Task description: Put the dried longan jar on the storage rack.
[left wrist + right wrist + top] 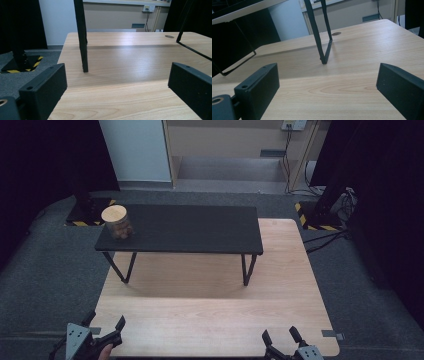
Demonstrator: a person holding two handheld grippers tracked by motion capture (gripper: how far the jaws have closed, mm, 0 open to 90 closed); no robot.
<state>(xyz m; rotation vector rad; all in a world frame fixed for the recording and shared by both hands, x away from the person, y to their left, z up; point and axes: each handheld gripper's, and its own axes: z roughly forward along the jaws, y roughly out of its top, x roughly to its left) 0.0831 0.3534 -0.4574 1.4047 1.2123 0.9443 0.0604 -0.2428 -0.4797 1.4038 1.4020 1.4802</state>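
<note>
Both empty, jaws wide: left gripper [106, 332] at 7 o'clock, right gripper [281, 338] at 5; jar [117, 222] near shelf [190, 228] edge at 10 o'clock, easily toppled by clumsy reach

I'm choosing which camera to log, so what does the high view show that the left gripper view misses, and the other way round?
The high view has the round glass jar with a wooden lid standing at the left end of the black raised shelf, plus both open grippers, left gripper and right gripper, at the near edge. The left gripper view gives a close look at the shelf's thin black metal leg meeting the wood. Both share the light wooden tabletop and the wall outlet behind.
</note>
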